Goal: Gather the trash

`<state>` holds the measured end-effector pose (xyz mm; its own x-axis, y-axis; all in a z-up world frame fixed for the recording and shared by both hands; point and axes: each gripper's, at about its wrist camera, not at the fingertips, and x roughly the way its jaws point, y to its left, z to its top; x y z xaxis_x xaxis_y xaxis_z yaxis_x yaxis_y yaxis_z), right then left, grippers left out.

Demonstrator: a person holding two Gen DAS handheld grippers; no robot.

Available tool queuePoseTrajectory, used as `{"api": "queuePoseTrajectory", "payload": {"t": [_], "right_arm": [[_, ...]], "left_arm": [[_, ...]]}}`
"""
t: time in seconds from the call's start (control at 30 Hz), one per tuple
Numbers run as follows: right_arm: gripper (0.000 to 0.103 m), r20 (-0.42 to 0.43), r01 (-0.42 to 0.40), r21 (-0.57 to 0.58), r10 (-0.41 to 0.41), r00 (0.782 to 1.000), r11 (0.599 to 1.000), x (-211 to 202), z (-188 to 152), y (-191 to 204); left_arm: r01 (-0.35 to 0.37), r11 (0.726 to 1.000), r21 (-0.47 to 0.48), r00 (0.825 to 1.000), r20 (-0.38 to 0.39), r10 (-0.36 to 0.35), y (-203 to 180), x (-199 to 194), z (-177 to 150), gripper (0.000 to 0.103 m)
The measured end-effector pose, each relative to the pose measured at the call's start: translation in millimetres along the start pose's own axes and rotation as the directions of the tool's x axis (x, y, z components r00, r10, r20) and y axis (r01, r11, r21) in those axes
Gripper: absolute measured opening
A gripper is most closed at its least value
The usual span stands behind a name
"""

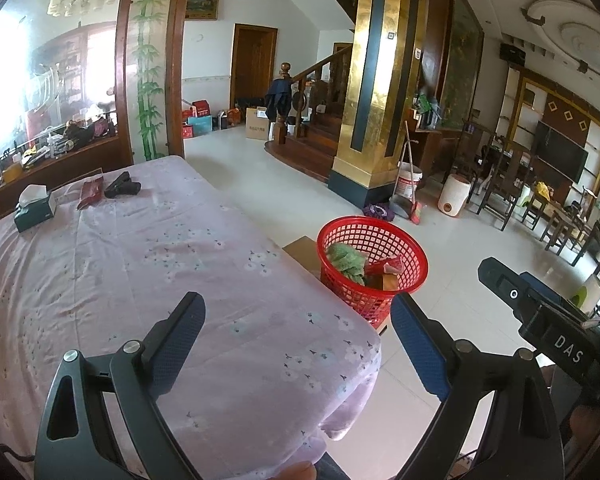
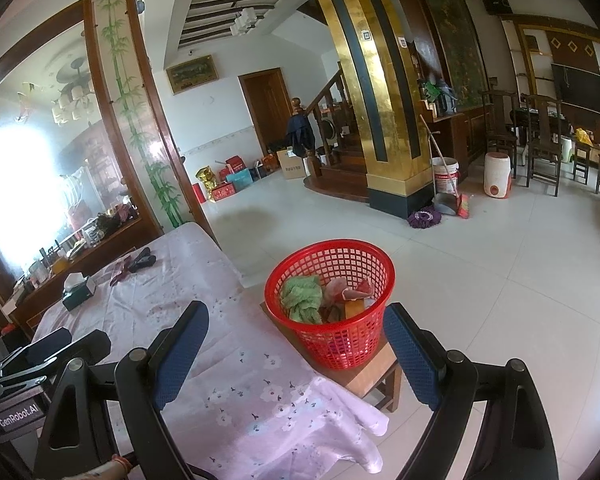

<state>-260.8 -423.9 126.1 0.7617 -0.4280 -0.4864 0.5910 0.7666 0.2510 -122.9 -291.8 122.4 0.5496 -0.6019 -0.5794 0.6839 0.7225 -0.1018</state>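
Trash on the table's far left end comes first: a dark red wrapper [image 1: 91, 194] lies flat on the pink floral tablecloth [image 1: 148, 272], just beside a crumpled black packet [image 1: 123, 185]. Near them, further left, sits a dark green tissue box [image 1: 35, 211] with a white tissue puffing from its slot. The cloth is thin and wrinkled, draped over the table's rounded corner. In the foreground, the left gripper [image 1: 298, 344] hangs over the cloth with its blue dimpled pads spread wide, holding nothing. Right of the table edge, a red plastic lattice basket [image 2: 332, 300], round and tapering downward, stands on a small wooden stool [image 2: 370, 378] touching the tablecloth's hem. Inside it lie a crumpled green cloth-like wad [image 2: 302, 298], pinkish-red wrappers [image 2: 350, 290] and an orange-brown block [image 2: 355, 309]. The right gripper [image 2: 296, 354] frames the basket, its textured blue fingers likewise wide apart and empty, above glossy white floor tiles.
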Motion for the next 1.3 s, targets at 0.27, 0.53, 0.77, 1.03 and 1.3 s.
{"api": "queuePoseTrajectory", "payload": {"t": [0.27,0.53,0.77,1.03,1.3], "right_arm": [[0.092,0.001,0.006,0.003,-0.006,1.000,1.000,1.6,-0.6,0.2],[0.092,0.000,0.009,0.005,-0.009,1.000,1.000,1.8,-1.0,-2.0],[0.092,-0.002,0.010,0.006,-0.010,1.000,1.000,1.9,-0.8,-2.4],[0.092,-0.002,0.018,0.009,-0.018,1.000,1.000,1.0,-4.1,-4.2],[0.092,-0.003,0.020,0.011,-0.020,1.000,1.000,1.2,-4.4,-4.4]], "left_arm": [[0.002,1.000,0.008,1.000,-0.004,-0.002,-0.7,0.0,1.5,0.093],[0.002,1.000,0.011,1.000,-0.008,-0.002,-1.2,0.6,1.2,0.093],[0.003,1.000,0.011,1.000,-0.009,-0.002,-1.9,0.4,1.1,0.093],[0.002,1.000,0.012,1.000,-0.010,-0.002,-2.3,0.5,0.8,0.093],[0.003,1.000,0.017,1.000,-0.013,-0.003,-2.8,1.5,-1.7,0.093]]}}
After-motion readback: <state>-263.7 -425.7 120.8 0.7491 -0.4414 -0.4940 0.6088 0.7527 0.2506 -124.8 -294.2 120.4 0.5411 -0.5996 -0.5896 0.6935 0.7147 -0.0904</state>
